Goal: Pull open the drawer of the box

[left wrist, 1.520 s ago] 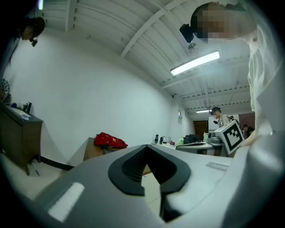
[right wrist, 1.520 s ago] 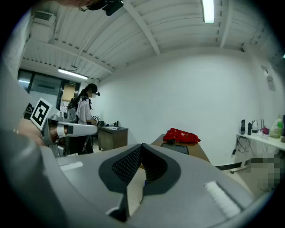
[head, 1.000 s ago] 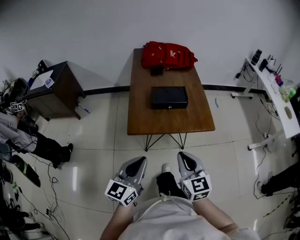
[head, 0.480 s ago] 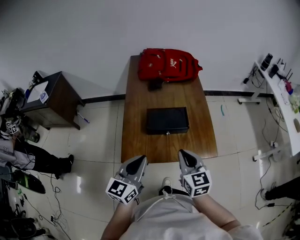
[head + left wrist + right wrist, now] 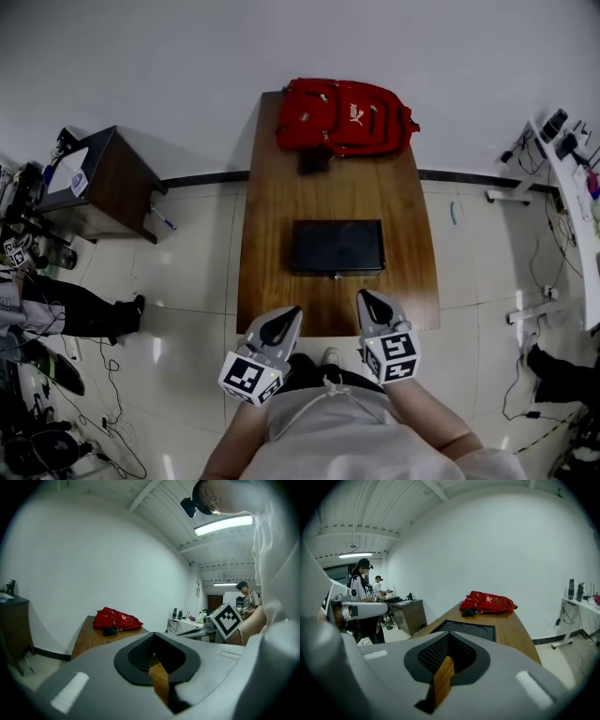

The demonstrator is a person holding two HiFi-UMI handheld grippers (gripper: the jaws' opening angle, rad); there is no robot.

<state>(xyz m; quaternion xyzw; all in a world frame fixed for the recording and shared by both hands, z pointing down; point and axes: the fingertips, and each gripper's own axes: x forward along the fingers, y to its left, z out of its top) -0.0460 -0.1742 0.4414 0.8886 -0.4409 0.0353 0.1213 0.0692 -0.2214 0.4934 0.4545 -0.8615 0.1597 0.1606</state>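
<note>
A flat black box lies in the middle of a long wooden table, its drawer front facing me and flush with the box. Both grippers hover at the table's near edge, short of the box. My left gripper is shut with nothing in it, and its jaws hide the box in the left gripper view. My right gripper is also shut and empty; past its jaws the box's top shows.
A red backpack with a small dark pouch lies at the table's far end by the wall. A dark side cabinet stands to the left, a white desk to the right. A seated person's legs and cables lie on the floor at left.
I have stepped closer to the table: the box and table now sit nearer, and both grippers reach the table's near edge. Both grippers stay shut.
</note>
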